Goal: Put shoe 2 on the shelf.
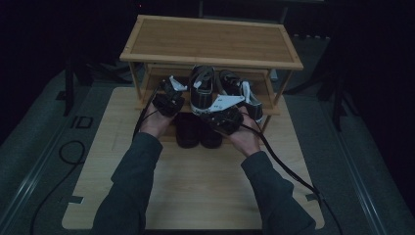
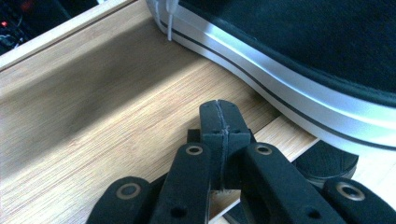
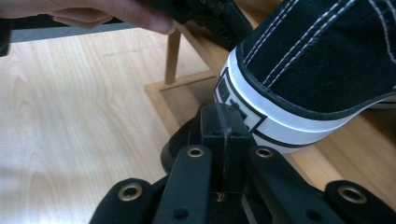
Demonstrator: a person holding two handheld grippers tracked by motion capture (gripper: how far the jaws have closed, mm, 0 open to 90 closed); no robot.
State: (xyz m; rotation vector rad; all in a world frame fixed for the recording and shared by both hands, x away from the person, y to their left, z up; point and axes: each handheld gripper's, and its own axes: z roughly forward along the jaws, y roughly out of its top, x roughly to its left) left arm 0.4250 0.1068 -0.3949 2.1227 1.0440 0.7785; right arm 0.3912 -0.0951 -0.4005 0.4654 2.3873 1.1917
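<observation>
A bamboo shoe rack [image 1: 210, 41] is standing at the far end of the wooden worktop [image 1: 195, 186]. Two black canvas sneakers with white soles are sitting on its middle shelf [image 1: 154, 81]: the left sneaker [image 1: 201, 88] is lying near the shelf's centre, and the right sneaker [image 1: 240, 90] is lying just beside it. A pair of dark shoes [image 1: 198, 131] is sitting below them, on the bottom level of the rack.

The person's left hand [image 1: 154, 122] is holding the left gripper [image 2: 219, 116] at the front edge of the middle shelf, just beside the left sneaker. In the left gripper view, its jaws are pressing fully together with nothing between them, and the tips are hovering over the shelf board next to the sneaker's white sole [image 2: 289, 88].

The person's right hand [image 1: 244, 137] is holding the right gripper [image 3: 224, 122] at the heel of the left sneaker. In the right gripper view, its jaws are also meeting along their full length and are gripping nothing; the tips are sitting right at the white heel band [image 3: 261, 116]. Whether they are touching it cannot be told. The toe of a dark shoe is showing under the jaws.
</observation>
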